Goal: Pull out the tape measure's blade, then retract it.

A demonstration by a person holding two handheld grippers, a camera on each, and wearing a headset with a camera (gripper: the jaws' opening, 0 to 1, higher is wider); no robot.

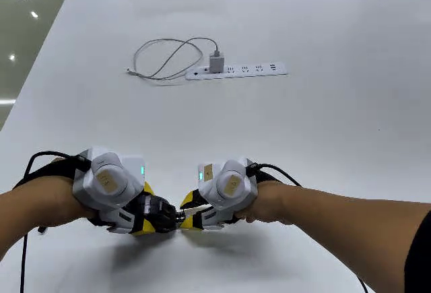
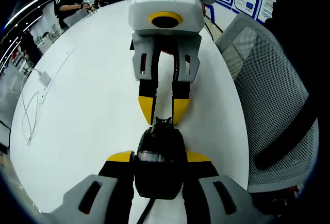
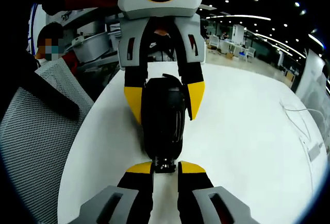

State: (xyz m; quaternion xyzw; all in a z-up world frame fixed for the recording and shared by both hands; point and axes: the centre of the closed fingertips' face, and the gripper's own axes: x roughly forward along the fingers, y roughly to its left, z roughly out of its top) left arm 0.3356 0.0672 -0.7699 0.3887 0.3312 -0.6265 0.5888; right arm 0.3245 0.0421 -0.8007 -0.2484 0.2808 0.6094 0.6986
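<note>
Head view has both grippers meeting low on the white table (image 1: 323, 124), toward 6 o'clock, while a power strip (image 1: 246, 70) and its cable (image 1: 165, 60) lie well apart toward 12 o'clock. In the left gripper view, the left gripper (image 2: 160, 157) has its jaws partly apart and clamped on the black tape measure (image 2: 157, 180), on what look like its flat sides. From 12 o'clock in that view comes the right gripper (image 2: 164, 109), jaws almost together on the small end hook (image 2: 164, 122) of the blade, which is not yet drawn out. I judge the case to be hard, smooth and a little heavy, so a firm hold on the sides suits it. The blade should be thin, springy steel: hold it by the hook only, pull straight, and let it return slowly, or it may snap back
</note>
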